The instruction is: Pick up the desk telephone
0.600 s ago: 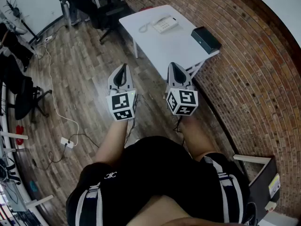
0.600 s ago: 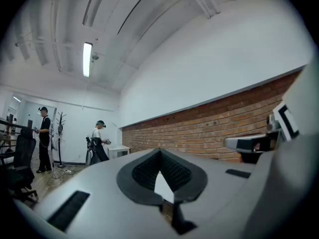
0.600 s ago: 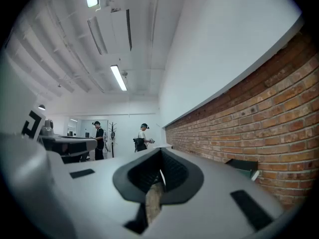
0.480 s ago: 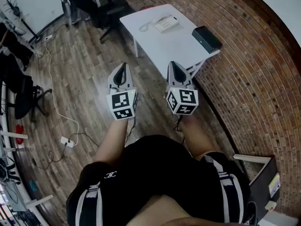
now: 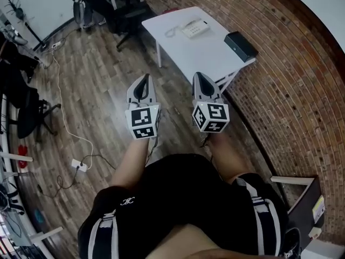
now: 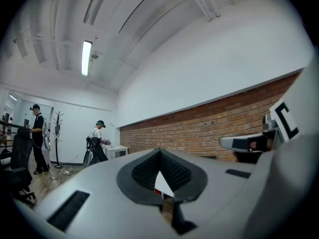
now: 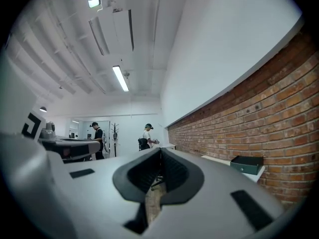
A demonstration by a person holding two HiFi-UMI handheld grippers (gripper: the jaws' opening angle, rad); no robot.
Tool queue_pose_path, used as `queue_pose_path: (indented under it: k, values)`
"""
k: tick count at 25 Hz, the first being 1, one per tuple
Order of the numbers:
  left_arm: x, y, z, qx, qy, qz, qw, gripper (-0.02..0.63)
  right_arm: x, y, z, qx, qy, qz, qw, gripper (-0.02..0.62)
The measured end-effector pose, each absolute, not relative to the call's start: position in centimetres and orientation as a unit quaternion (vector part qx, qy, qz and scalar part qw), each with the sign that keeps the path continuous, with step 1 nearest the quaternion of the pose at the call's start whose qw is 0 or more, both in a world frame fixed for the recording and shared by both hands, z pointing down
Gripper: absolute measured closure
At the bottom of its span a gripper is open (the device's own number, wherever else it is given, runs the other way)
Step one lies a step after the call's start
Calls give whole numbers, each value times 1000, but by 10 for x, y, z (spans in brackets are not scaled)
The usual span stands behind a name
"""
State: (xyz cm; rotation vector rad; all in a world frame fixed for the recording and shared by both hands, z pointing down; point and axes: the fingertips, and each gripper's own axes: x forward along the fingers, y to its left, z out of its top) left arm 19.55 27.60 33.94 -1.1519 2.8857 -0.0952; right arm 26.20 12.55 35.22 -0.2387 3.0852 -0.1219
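Observation:
A white desk telephone [image 5: 194, 28] with a coiled cord lies at the far end of a white table [image 5: 202, 55] beside the brick wall. My left gripper [image 5: 143, 82] and right gripper [image 5: 201, 79] are held level over the wooden floor, side by side, well short of the table. Both are shut with nothing between the jaws. In the left gripper view only a sliver of the table shows past the shut left gripper [image 6: 160, 164]. The right gripper [image 7: 159, 167] looks along the wall.
A dark green box [image 5: 241, 46] [image 7: 246, 164] sits on the table's near right corner. A black office chair [image 5: 126, 15] stands left of the table's far end, another chair [image 5: 26, 115] at the left. Cables and a power strip [image 5: 79, 165] lie on the floor. Two people [image 6: 97, 143] stand far off.
The view has shifted slightly: the table and telephone sit a little further right and up in the head view. Both grippers stay shut and level, side by side.

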Motion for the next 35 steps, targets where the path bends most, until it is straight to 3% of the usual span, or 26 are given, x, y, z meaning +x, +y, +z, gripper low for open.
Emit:
queue_pose_path:
  k: [16,27,35]
  values:
    - [139,296,350,-360,930,-59,45,614,210,137,371,-79,995,-45,28,597]
    - [10,238,363,-375,925,-50,23,614,83,71,378,-98,993,-53,37,597]
    - [-89,161,387,-410,910,-51,-16,614,-16,4,401,-119,990,-69,-2,597]
